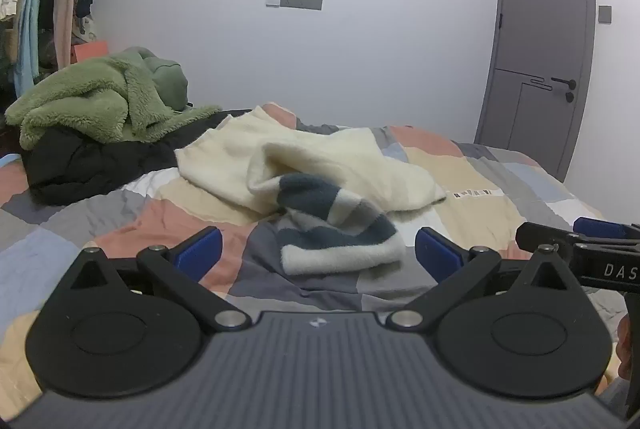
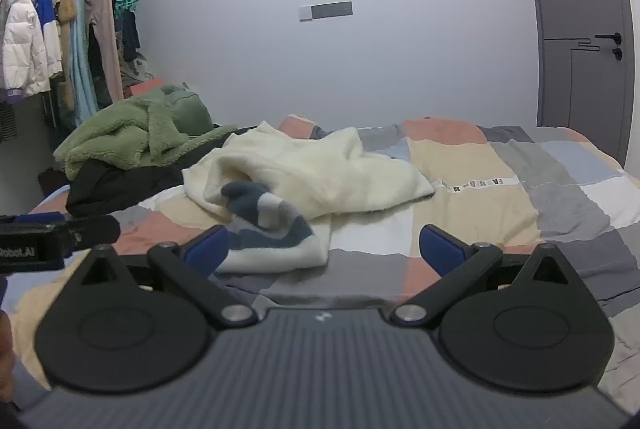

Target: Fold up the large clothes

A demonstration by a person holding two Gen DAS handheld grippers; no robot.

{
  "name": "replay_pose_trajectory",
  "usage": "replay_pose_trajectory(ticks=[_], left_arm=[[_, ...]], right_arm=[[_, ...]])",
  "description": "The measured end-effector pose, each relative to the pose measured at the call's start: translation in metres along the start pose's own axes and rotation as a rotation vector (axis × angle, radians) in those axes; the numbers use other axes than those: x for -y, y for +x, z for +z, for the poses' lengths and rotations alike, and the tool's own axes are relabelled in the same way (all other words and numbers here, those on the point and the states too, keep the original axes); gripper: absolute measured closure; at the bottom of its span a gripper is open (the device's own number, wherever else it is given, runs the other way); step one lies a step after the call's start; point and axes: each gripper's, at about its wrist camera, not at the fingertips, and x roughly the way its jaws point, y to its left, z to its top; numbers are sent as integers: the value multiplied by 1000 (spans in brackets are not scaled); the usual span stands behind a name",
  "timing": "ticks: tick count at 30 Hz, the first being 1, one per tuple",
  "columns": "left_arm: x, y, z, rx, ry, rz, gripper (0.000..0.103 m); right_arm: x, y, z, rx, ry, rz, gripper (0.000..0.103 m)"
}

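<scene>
Cream fleece, a crumpled sweater (image 1: 320,157) with a navy-striped sleeve, lies unfolded mid-bed on the patchwork quilt (image 2: 500,165). The left gripper (image 1: 318,253) and right gripper (image 2: 324,249) hover side by side just short of it, jaws spread wide and empty, seemingly ready to grab.
</scene>
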Motion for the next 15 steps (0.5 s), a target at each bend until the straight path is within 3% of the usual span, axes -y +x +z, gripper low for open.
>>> replay_pose_trajectory(ticks=[15], left_arm=[[-5,4,0,-15,-9,9,0]], right_arm=[[0,1,0,-3,-16,-18,0]])
